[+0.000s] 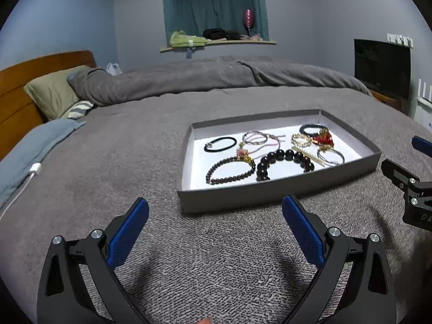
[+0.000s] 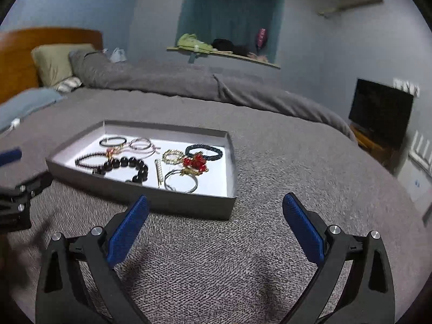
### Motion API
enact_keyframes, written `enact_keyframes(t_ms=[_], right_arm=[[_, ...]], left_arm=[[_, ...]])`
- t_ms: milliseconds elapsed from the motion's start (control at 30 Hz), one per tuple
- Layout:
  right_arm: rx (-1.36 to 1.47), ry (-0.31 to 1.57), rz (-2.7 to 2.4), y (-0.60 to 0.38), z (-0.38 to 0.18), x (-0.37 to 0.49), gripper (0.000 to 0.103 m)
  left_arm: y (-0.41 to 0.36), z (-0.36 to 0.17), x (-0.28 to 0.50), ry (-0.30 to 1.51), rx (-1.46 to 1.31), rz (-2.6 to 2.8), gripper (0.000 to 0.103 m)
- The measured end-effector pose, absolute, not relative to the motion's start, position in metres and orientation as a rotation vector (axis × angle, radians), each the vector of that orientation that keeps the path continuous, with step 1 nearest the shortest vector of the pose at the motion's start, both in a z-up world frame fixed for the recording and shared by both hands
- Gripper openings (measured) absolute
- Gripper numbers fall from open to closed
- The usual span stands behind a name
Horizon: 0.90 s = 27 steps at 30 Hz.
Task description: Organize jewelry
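A shallow grey tray with a white floor lies on the grey bed cover; it also shows in the right wrist view. In it lie several bracelets: a large black bead bracelet, a small dark bead bracelet, a black hair tie, pink cords, a red beaded piece, a silver bangle, a gold hair clip. My left gripper is open and empty just short of the tray. My right gripper is open and empty near the tray's near right corner.
The tray sits mid-bed on a textured grey blanket. A rolled duvet, pillows and a wooden headboard lie behind. A white charger cable lies at the left. A dark TV stands at the right wall.
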State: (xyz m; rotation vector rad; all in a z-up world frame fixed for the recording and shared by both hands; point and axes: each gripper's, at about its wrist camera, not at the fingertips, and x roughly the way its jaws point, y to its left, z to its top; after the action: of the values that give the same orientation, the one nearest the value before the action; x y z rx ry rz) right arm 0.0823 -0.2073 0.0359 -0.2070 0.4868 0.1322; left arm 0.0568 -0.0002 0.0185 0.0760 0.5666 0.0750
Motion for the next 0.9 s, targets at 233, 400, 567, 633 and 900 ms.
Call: enact_keyframes(t_ms=[233, 400, 567, 633, 900], right_arm=[[-0.166, 0.501, 0.135, -0.2126, 0.0340, 0.0859, 0.098], [-0.164, 0.502, 0.134, -0.2122, 0.0333, 0.0856, 0.098], [-0.145, 0.510, 0.136, -0.2159, 0.0331, 0.0870, 0.098], [-0.142, 0.512, 0.136, -0.2164, 0.0328, 0.0877, 0.098], [-0.142, 0.518, 0.136, -0.2169, 0.0318, 0.0886, 0.098]], left_arm=[[0.0030, 0.0148, 0.0592, 0.574, 0.057, 0.067, 0.098], [0.0019, 0.0127, 0.0589, 0.573, 0.063, 0.076, 0.098], [0.0030, 0.0120, 0.0598, 0.576, 0.059, 0.077, 0.098], [0.0033, 0.0116, 0.0606, 0.580, 0.059, 0.079, 0.098], [0.0043, 0.0107, 0.0626, 0.584, 0.055, 0.081, 0.098]])
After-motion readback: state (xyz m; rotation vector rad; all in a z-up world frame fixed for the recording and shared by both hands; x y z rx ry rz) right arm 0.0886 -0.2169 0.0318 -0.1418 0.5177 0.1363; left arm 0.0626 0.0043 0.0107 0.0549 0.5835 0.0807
